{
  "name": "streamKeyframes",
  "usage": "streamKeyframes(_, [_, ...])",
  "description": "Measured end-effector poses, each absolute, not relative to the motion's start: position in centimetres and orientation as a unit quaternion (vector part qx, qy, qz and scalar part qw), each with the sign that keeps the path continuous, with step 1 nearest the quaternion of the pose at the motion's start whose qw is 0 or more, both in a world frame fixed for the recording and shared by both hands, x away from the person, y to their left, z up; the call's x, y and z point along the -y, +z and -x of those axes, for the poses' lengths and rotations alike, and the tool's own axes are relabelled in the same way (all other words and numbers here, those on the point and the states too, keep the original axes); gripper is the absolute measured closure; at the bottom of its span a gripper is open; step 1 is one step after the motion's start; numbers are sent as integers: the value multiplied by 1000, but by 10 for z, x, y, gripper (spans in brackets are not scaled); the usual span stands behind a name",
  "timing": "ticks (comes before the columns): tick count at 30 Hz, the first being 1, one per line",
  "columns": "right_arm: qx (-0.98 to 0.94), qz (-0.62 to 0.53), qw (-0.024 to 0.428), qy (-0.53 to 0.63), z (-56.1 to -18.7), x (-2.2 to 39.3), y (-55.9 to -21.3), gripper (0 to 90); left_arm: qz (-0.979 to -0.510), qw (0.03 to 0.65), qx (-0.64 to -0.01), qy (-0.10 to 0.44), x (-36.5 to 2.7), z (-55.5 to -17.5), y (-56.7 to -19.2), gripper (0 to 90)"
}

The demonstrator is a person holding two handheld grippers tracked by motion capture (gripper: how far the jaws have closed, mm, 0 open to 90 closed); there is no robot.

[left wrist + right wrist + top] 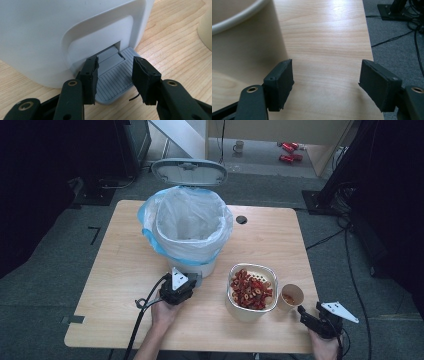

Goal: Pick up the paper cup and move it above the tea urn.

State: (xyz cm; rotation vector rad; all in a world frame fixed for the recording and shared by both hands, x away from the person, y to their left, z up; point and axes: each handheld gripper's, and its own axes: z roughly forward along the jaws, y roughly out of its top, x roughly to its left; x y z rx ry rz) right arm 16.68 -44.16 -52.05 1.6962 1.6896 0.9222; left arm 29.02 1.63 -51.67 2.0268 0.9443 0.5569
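Pedal bin (187,227) at table (125,270) centre, lid up, lined with a clear bag, nothing visible inside. Cream tub (251,292) to its right holds red dried fruit slices; paper cup (291,297) touching the tub's right side has a few bits at the bottom.

Left gripper (181,287) sits over the bin's grey pedal (113,80) at the bin's base: jaws narrow, straddling the pedal, left pad against its edge, right pad just off the far side.

Right gripper (303,312) at the table's right edge, just beside the cup, jaws apart and holding nothing, bare wood between them.
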Motion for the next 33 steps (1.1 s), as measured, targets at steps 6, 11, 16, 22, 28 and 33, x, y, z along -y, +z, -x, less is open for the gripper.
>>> streamKeyframes(6, [-629, -626, 278, 368, -153, 436, -520, 274, -803, 407, -375, 221, -16, -290, -517, 565])
streamKeyframes(11, [-635, -611, 276, 384, -144, 427, -519, 271, -803, 407, -375, 222, -16, -290, -517, 565])
streamKeyframes(16, [-643, -598, 267, 397, -144, 416, -517, 254, -803, 408, -375, 222, -16, -290, -517, 565])
streamKeyframes(22, [-650, -582, 263, 412, -150, 404, -512, 220, -802, 408, -375, 222, -16, -290, -517, 565])
streamKeyframes(28, [-652, -578, 263, 415, -161, 395, -510, 189, -802, 408, -374, 222, -16, -290, -517, 564])
streamKeyframes(33, [-651, -579, 262, 415, -169, 391, -510, 182, -802, 409, -375, 222, -16, -290, -517, 565])
